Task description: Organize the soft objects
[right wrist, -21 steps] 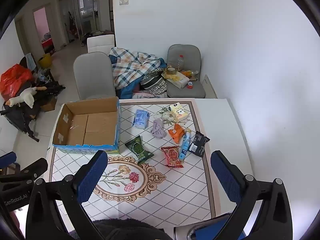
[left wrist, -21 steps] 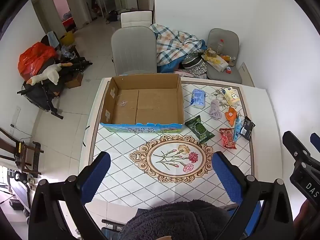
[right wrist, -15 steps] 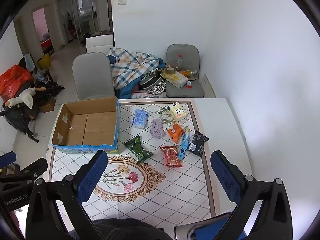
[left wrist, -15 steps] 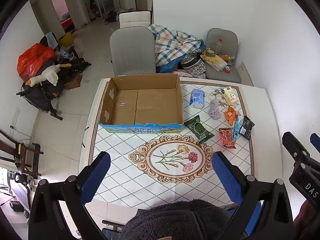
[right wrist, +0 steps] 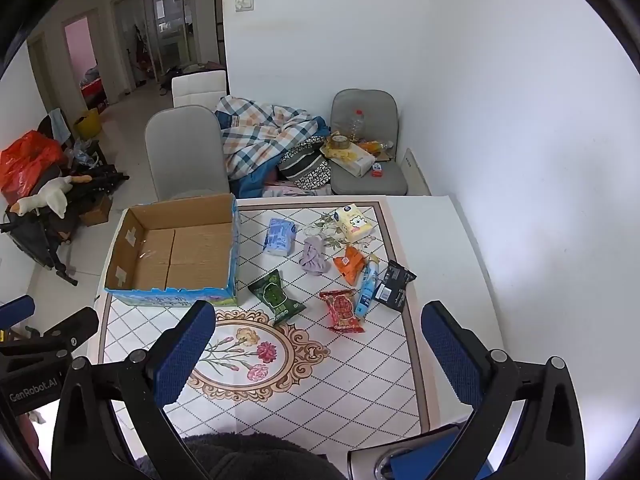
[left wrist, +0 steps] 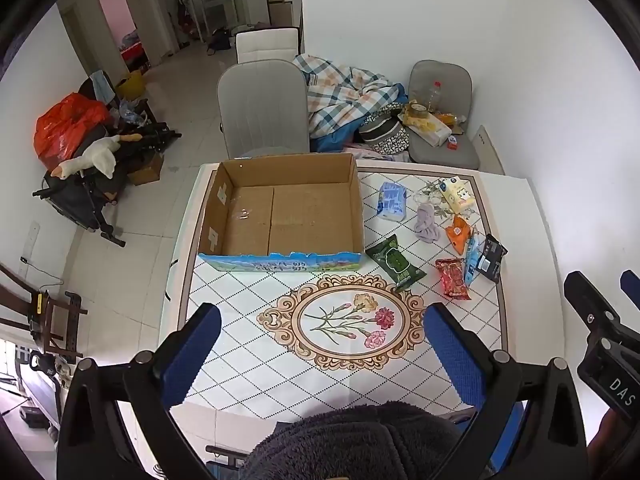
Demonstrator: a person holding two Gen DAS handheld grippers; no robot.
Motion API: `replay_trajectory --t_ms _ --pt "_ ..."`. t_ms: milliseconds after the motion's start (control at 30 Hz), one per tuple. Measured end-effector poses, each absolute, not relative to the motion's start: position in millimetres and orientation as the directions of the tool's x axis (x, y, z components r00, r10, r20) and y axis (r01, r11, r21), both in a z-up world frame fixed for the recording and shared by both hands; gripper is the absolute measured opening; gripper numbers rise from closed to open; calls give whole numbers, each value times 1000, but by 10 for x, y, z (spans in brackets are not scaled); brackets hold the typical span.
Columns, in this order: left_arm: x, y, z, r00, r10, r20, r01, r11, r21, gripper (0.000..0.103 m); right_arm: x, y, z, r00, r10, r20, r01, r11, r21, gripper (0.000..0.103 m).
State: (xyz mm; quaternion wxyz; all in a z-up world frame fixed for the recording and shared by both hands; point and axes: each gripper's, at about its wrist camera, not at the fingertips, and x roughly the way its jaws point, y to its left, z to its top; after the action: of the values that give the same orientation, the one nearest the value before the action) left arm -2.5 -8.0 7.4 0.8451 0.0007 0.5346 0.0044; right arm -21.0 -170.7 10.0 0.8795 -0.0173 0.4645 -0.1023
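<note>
An empty cardboard box (left wrist: 288,212) (right wrist: 176,248) stands at the table's far left. To its right lie a blue tissue pack (left wrist: 392,200) (right wrist: 280,236), a lilac cloth (left wrist: 426,222) (right wrist: 314,258), a yellow tissue pack (left wrist: 456,196) (right wrist: 354,222), a green packet (left wrist: 394,260) (right wrist: 276,294), a red packet (left wrist: 452,278) (right wrist: 342,310), an orange packet (right wrist: 350,264), a blue tube (right wrist: 366,290) and a black packet (right wrist: 394,286). My left gripper (left wrist: 320,344) and right gripper (right wrist: 316,340) are both open and empty, high above the table's near edge.
The table (left wrist: 248,360) has a tiled cloth with a flower medallion. A grey chair (left wrist: 262,108) stands behind the box. A second chair (left wrist: 440,120) with clutter and a plaid blanket (left wrist: 344,92) lie beyond. A white wall runs along the right.
Both views have shifted slightly; the grippers drift a little while staying open and empty. Nothing on the table has moved.
</note>
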Motion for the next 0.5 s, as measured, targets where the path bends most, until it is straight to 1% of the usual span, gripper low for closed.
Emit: replay_trajectory --t_ms 500 --pt "-18 -62 93 435 2 -900 -9 1000 -2 103 -256 -1747 127 551 -191 -812 166 979 -117 103"
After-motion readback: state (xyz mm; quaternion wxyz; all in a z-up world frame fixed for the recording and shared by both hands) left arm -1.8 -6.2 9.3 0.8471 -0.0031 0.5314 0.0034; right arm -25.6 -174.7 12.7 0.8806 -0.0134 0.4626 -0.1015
